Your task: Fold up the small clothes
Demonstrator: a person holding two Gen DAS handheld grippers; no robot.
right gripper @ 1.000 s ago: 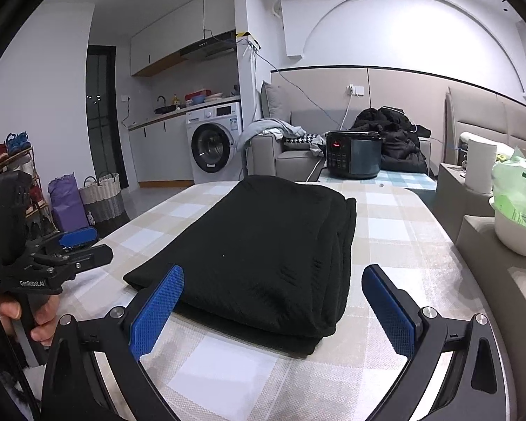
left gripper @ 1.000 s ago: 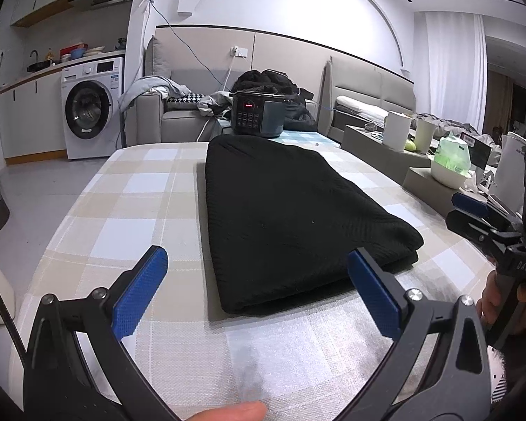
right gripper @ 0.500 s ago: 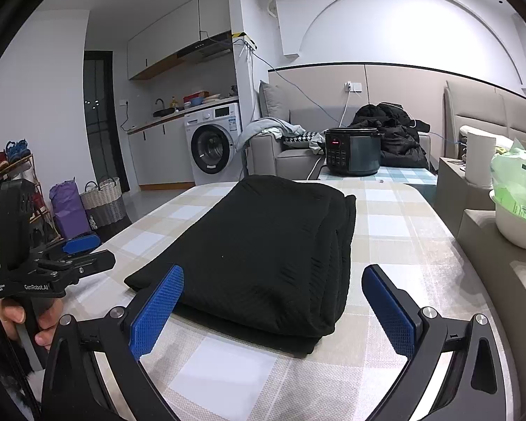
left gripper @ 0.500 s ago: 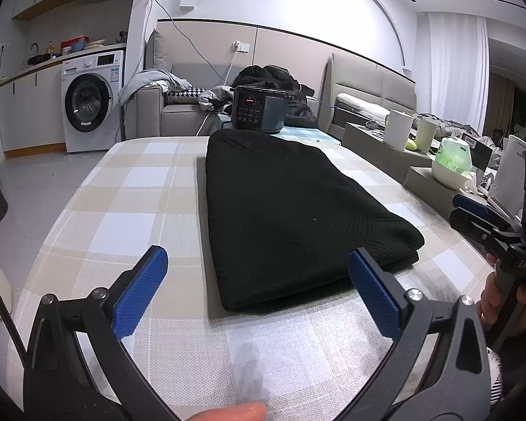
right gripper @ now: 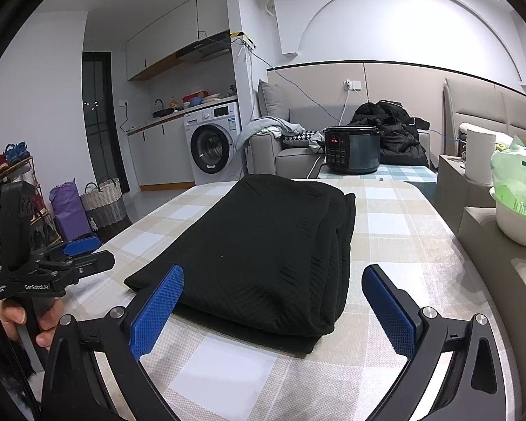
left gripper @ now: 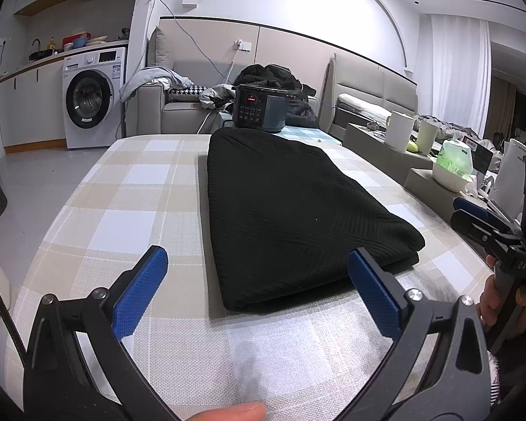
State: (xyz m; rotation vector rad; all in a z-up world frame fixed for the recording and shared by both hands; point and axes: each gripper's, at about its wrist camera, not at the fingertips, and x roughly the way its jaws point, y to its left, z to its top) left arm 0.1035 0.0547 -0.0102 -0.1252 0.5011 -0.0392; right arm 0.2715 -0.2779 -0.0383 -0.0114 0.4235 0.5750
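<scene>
A black knit garment (left gripper: 291, 207) lies folded into a long strip on the checked tablecloth (left gripper: 133, 189); it also shows in the right wrist view (right gripper: 270, 245). My left gripper (left gripper: 257, 280) is open and empty, held above the table just short of the garment's near end. My right gripper (right gripper: 273, 298) is open and empty, held over the garment's near right corner. Each gripper shows from the side in the other's view: the right one (left gripper: 480, 224) at the table's right edge, the left one (right gripper: 70, 259) at the left edge.
A dark electric cooker (left gripper: 259, 112) stands beyond the table's far end. A side unit on the right carries a white bowl with a green bag (right gripper: 519, 203) and white cups (left gripper: 399, 129). A washing machine (left gripper: 91, 98) and a sofa (left gripper: 179, 112) stand behind.
Both grippers have lifted and tilted very slightly; the garment has not moved and both stay open.
</scene>
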